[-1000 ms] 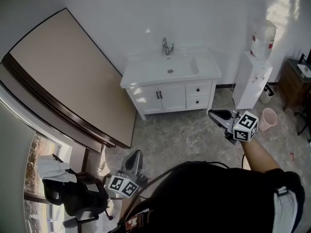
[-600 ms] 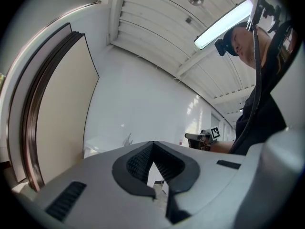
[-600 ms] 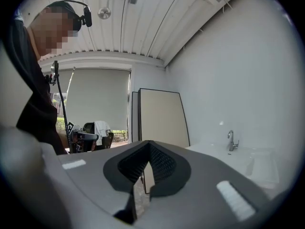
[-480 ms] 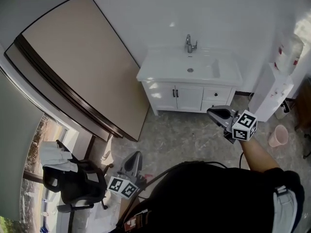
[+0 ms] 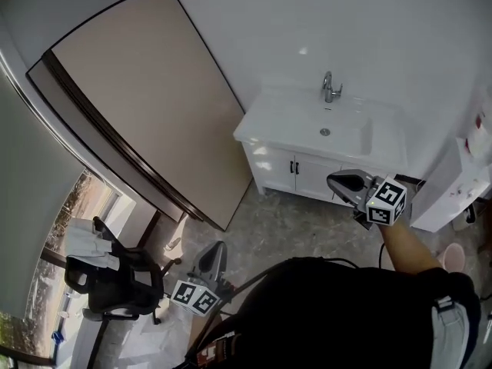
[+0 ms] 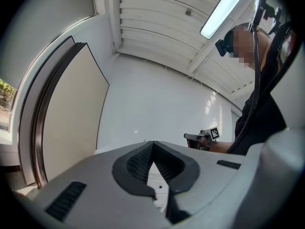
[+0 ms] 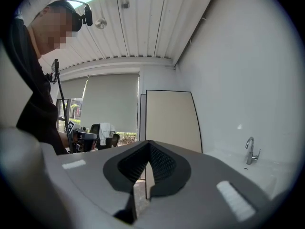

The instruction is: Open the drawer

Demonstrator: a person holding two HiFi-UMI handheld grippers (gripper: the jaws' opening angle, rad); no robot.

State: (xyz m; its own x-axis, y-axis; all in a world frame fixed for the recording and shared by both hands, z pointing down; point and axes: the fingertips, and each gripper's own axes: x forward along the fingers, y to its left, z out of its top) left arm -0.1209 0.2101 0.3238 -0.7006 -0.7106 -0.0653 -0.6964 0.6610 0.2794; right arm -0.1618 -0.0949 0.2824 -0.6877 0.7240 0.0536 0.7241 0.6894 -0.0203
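The left gripper [image 6: 152,146] has its two jaws pressed together at the tips, with nothing between them. The right gripper [image 7: 149,144] is closed in the same way and is also empty. In the head view the left one is low, close to the person's dark clothing, while the right one is stretched forward on the bare forearm [image 5: 403,244].

In that view the right gripper lies over the right part of the front of a white bathroom cabinet [image 5: 280,164], which has two doors with small dark handles. This part is covered, so I cannot make out the drawer. The cabinet is well apart from both grippers. It carries a white sink basin [image 5: 338,133] and a chrome tap [image 5: 329,88] and stands against the white wall. To its left a large beige panel with a dark edge [image 5: 146,91] leans there. A black office chair [image 5: 115,283] with a white cloth [image 5: 83,241] stands near the window.
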